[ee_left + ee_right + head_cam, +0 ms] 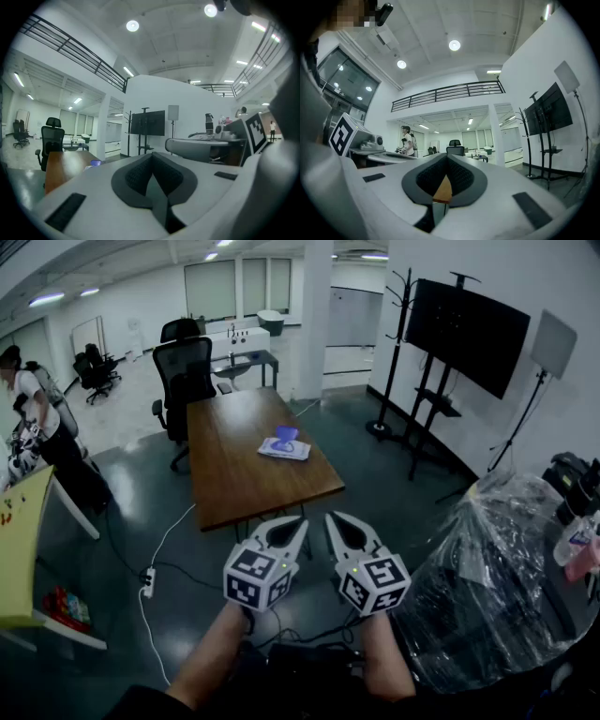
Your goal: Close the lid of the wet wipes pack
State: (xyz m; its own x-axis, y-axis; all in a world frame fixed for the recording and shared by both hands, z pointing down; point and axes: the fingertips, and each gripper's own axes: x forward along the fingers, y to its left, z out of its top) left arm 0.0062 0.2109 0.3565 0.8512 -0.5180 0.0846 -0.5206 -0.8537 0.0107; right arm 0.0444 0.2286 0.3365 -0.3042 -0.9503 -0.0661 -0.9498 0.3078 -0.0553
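The wet wipes pack (284, 448) lies on the right half of the brown wooden table (234, 474), its bluish lid standing up open. Both grippers are held level in the air in front of the table's near edge, well short of the pack. My left gripper (298, 522) has its jaws together with nothing between them, and so does my right gripper (334, 518). In the left gripper view the jaws (152, 161) meet, and the pack (95, 163) shows as a small bluish spot on the table far off. In the right gripper view the jaws (446, 159) meet too.
A black office chair (185, 371) stands at the table's far end. A TV on a stand (466, 334) and a coat rack (398, 296) are at the right. A plastic-wrapped heap (497, 577) sits close on the right. A person (37, 427) stands far left; a power strip (148, 579) lies on the floor.
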